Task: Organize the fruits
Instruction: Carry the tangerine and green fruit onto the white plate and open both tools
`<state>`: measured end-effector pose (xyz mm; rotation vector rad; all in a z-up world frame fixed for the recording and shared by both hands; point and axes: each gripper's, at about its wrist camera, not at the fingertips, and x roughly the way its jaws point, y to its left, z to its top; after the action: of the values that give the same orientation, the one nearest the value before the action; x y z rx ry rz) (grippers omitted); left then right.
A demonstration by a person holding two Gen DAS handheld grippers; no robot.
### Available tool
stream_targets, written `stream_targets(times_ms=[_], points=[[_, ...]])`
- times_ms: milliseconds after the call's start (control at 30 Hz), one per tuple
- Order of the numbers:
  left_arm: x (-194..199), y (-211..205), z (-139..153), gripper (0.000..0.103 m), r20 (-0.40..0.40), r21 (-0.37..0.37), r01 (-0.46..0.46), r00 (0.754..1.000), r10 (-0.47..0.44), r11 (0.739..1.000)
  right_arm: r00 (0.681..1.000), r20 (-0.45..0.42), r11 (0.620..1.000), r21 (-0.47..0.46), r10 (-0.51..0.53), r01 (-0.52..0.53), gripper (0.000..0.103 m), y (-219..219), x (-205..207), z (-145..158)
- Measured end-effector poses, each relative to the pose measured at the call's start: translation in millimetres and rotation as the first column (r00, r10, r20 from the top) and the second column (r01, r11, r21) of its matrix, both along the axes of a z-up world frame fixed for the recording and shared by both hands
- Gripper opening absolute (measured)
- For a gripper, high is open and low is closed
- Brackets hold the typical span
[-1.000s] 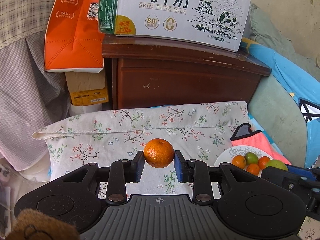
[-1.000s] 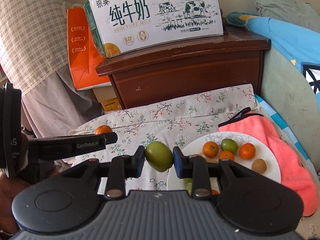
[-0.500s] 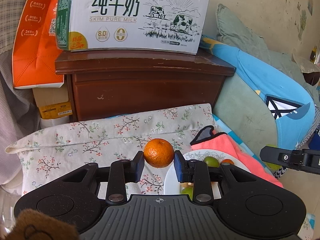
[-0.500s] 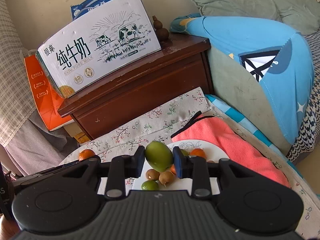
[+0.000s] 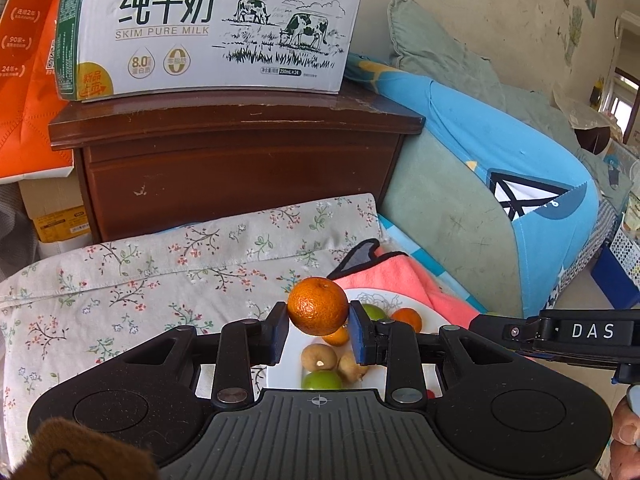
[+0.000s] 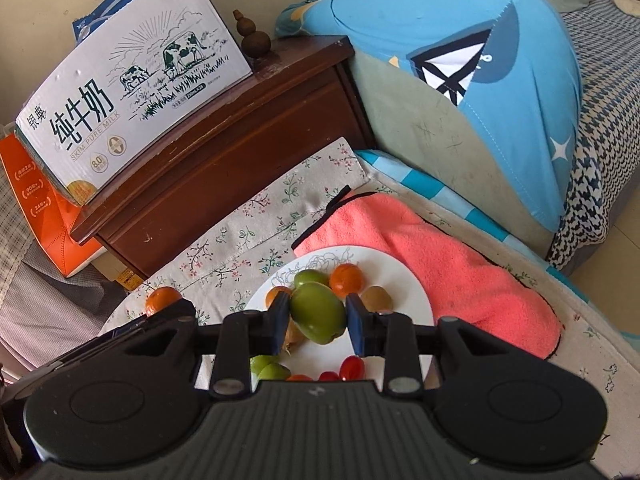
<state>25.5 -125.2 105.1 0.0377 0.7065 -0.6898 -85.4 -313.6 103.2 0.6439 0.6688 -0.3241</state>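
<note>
My left gripper [image 5: 319,330] is shut on an orange mandarin [image 5: 318,305] and holds it above the left part of a white plate [image 5: 432,320]. My right gripper [image 6: 318,322] is shut on a green fruit [image 6: 318,314] and holds it over the same plate [image 6: 404,276]. The plate holds mandarins [image 6: 347,279], green fruits [image 6: 309,278], brown fruits [image 6: 376,298] and small red tomatoes [image 6: 352,366]. The left gripper's mandarin also shows in the right wrist view [image 6: 162,299], at the left. The right gripper's body [image 5: 560,334] crosses the right side of the left wrist view.
The plate rests on a floral cloth [image 5: 140,272] with a pink towel [image 6: 440,256] behind it. A dark wooden cabinet [image 5: 240,160] carries a milk carton box [image 5: 208,28]. An orange box [image 5: 24,80] stands left. A blue and green cushion [image 6: 480,92] lies right.
Both grippers have moved to the right and over the plate, each still holding its fruit. The right gripper has risen and now looks down on the plate.
</note>
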Motion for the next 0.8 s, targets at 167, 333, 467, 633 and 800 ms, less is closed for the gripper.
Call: stream_targets(times_ms=[167,333,467,633,800], points=[[3,-7,-11,0.029,-0.036,0.016,0.010,0.999,-0.010,1.000,0.999,-0.038,0.993,0.112,-0.030,0.034,0.030,-7,3,-17],[-2,-19,-22,0.029,-0.049,0.032,0.053,0.998,-0.051,0.998,0.993,-0.079,0.982,0.161,-0.090,0.102,0.030,-11,5,-32],[-11,-34,-34,0.029,-0.053,0.056,0.111,0.993,-0.109,0.992,0.986,-0.102,0.972,0.185,-0.128,0.146,0.030,-16,7,-41],[-19,-49,-50,0.030,-0.060,0.076,0.168,0.985,-0.163,0.983,0.983,-0.112,0.967,0.193,-0.145,0.165,0.030,-18,11,-50],[-24,-55,-53,0.032,-0.058,0.078,0.183,0.982,-0.178,0.980,0.984,-0.095,0.964,0.210,-0.148,0.165,0.031,-20,16,-55]])
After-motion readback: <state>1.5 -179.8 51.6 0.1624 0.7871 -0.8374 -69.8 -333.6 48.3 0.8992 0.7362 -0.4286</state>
